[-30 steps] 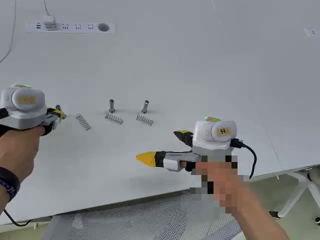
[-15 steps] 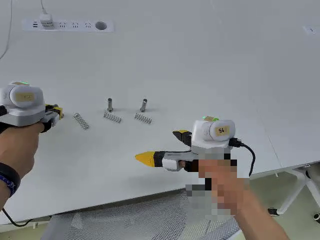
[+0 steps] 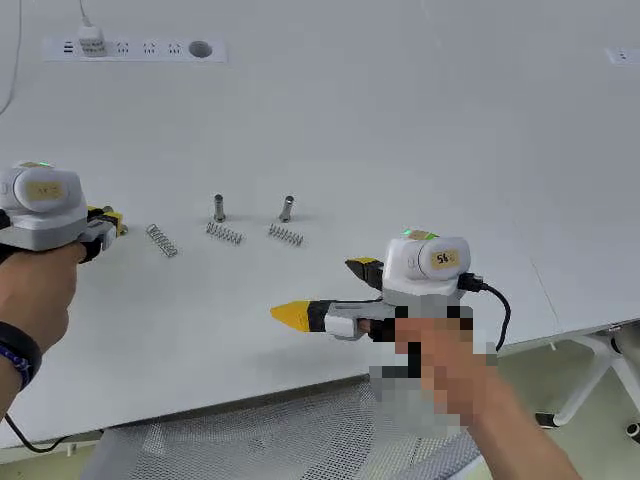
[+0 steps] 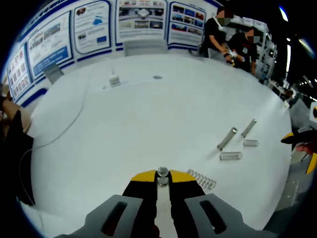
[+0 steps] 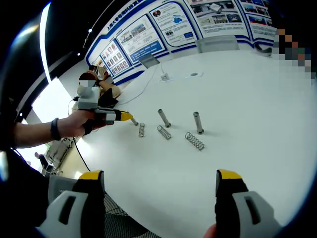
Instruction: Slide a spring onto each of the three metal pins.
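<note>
white table [image 3: 400, 150]: broad plain top, spans most of the head view.
white power strip [image 3: 135, 48]: upper left of the head view, lying flat on the table; one white plug [image 3: 90, 40] seated near its left end.
grey mesh seat [image 3: 250, 445]: bottom centre, below the table's near edge.
blue-bordered wall posters [image 4: 143, 15]: top of the left gripper view.
two persons [image 4: 218, 29]: upper right there, standing beyond the table.

1. Two grey metal pins, the left pin [image 3: 219, 207] and the right pin [image 3: 287, 208], are stood upright on the bench [image 3: 400, 130].
2. A third pin [image 4: 162, 172] is clamped in the left gripper's [image 4: 162, 178] jaws.
3. Three coiled springs are laid flat: left spring [image 3: 161, 240], middle spring [image 3: 225, 233], right spring [image 3: 285, 235] — the last two just beside the upright pins.
</note>
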{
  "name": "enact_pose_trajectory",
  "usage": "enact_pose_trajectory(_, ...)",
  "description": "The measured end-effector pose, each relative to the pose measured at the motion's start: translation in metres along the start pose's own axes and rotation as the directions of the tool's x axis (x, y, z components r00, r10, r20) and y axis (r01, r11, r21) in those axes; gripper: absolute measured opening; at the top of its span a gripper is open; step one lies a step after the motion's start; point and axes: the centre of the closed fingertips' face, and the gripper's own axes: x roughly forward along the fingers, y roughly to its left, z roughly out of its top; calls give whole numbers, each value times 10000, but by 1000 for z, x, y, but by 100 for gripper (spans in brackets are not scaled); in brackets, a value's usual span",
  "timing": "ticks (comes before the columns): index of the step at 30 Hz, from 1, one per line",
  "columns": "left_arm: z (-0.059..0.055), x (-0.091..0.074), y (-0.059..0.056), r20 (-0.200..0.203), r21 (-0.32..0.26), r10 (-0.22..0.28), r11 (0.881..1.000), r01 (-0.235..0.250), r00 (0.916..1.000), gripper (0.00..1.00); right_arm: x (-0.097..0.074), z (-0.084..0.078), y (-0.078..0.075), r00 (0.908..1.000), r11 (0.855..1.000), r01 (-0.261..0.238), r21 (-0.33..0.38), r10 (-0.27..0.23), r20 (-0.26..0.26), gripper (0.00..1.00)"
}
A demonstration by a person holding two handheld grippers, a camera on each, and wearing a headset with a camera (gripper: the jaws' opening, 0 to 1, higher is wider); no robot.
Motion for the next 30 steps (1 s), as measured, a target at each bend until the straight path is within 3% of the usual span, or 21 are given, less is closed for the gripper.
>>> enact_pose_trajectory(19,21,-3,-14,393,183,-224,9996,217,9990,8,0,0,2,10000,10000,-45,0,45,-21,94)
enact_pose_trajectory(30,24,1,-28,398,280,-475,9985,464,9981,8,0,1,2,10000,10000,-56,-12,56,13,95)
